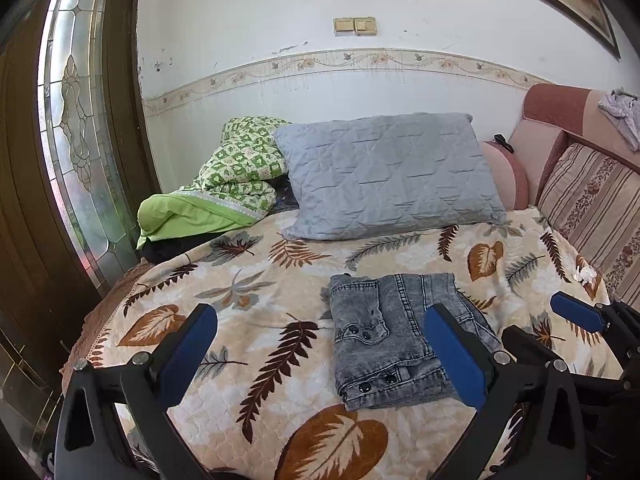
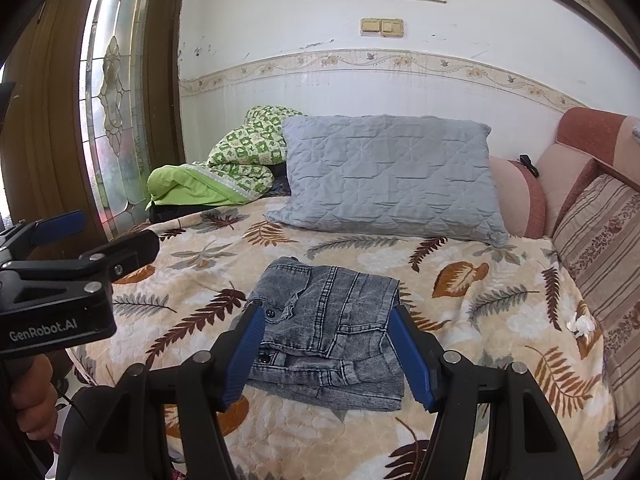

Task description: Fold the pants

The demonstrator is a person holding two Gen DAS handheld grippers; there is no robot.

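A pair of grey acid-washed denim pants (image 1: pixel 394 336), folded into a compact rectangular bundle with snap buttons showing, lies flat on the cream blanket printed with brown and grey leaves (image 1: pixel 256 292), at about five o'clock from the quilted grey-blue pillow (image 1: pixel 386 176). The left gripper (image 1: pixel 322 350) hovers over the blanket with its blue-padded jaws spread wide and empty, the bundle in view just inside the right-hand pad. The right gripper (image 2: pixel 332 356) stands moderately open in front of the bundle's near edge, holding nothing. A green patterned quilt (image 1: pixel 236 172) is heaped at nine o'clock from the pillow.
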